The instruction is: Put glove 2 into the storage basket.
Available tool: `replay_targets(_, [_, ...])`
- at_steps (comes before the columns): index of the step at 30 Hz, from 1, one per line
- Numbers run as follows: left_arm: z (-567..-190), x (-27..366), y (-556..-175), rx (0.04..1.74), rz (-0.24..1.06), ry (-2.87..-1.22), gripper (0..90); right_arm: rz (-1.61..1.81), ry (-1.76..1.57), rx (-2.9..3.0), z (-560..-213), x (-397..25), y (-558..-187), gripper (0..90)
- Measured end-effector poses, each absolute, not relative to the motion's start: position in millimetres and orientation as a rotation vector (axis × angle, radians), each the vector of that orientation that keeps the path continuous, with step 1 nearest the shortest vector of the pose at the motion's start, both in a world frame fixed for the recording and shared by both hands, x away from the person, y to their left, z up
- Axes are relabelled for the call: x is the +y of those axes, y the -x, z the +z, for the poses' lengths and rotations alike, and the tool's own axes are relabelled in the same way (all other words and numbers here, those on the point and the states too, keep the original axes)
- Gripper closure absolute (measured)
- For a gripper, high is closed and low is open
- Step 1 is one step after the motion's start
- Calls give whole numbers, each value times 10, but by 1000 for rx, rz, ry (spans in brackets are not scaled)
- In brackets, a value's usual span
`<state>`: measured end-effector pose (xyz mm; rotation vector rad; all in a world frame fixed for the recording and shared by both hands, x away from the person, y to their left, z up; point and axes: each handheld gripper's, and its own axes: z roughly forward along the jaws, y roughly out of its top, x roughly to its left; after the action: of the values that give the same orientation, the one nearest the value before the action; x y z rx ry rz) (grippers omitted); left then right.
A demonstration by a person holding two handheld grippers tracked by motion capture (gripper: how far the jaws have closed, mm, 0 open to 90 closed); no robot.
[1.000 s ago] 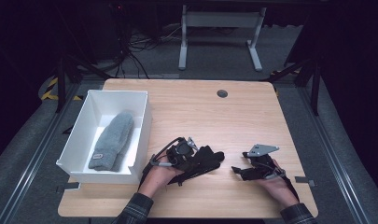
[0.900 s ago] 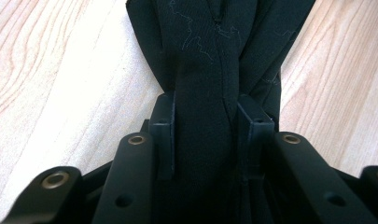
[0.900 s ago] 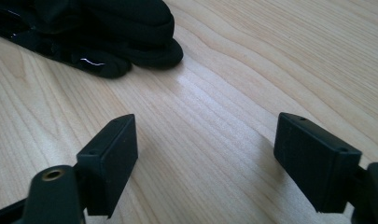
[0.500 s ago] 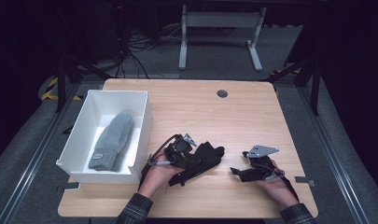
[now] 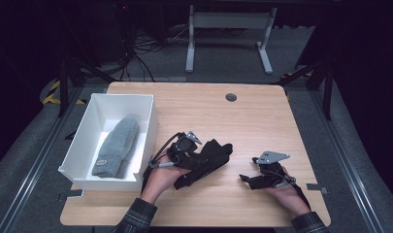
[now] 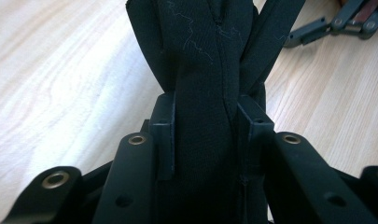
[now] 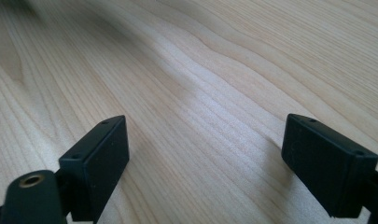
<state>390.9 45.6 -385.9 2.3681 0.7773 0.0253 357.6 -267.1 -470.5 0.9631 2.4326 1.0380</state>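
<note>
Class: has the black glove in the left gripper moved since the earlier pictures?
Yes. The black glove has shifted slightly right, away from the white box.

The high view looks from above the person's side, forward and down on the whole wooden table (image 5: 262, 121), from rather far. The left gripper view sits very near a black glove (image 6: 200, 93), low over the wood, facing along its jaws. The right gripper view is also low and close to the table. All three views share the table top (image 7: 214, 84).
</note>
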Motion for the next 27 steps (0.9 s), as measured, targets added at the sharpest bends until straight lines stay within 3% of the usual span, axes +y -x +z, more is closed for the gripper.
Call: replay_targets(27, [-3025,743,-3963,830,139,-2309,655,1037,-962,2432,-4706,-2669,-3577,153])
